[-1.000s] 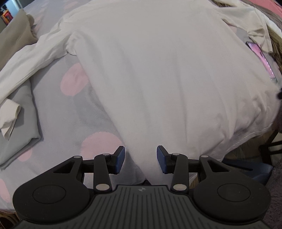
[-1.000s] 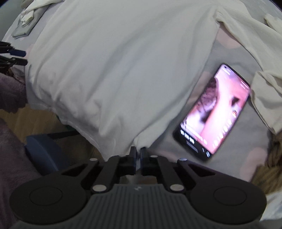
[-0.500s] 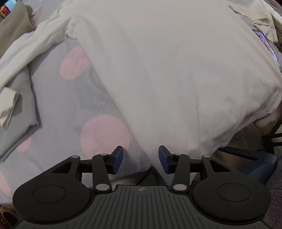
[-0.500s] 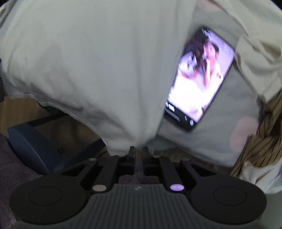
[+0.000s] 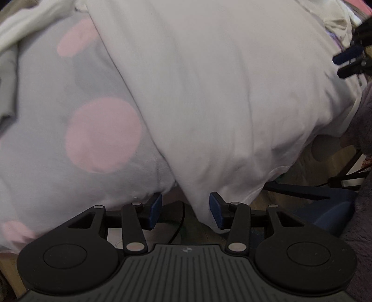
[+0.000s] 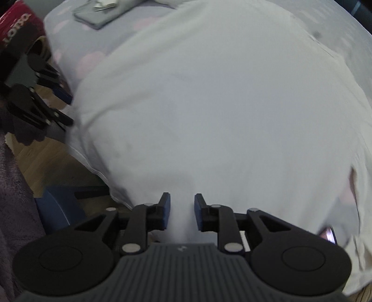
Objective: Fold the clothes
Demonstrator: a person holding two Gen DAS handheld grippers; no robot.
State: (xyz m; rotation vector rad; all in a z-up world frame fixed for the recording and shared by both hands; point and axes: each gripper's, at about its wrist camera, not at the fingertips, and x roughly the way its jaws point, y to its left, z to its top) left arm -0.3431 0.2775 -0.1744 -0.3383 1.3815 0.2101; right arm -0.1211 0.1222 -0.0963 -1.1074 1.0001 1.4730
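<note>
- We see the white shirt [image 5: 220, 88] spread flat over a bed cover [image 5: 58, 111], grey with pink dots, its hem draping over the near edge of the bed.
- In the left wrist view our left gripper [image 5: 185, 212] hangs at 6 o'clock with its blue fingers [image 5: 155, 210] about half apart; the hem corner hangs between them, against the right pad, and we cannot tell that it is pinched.
- In the right wrist view our right gripper [image 6: 182, 212] sits at 6 o'clock, its fingers [image 6: 164, 211] opening, with a fold of the shirt [image 6: 209, 104] running between them and no pad pressing on it.
- A lit phone [image 6: 329, 233] peeks out from under the cloth at 4 o'clock in that view.
- A folded grey garment [image 6: 97, 14] lies on the bed at 11 o'clock there.
- The left gripper [image 6: 46, 102] shows at 9 o'clock beside the shirt's edge.
</note>
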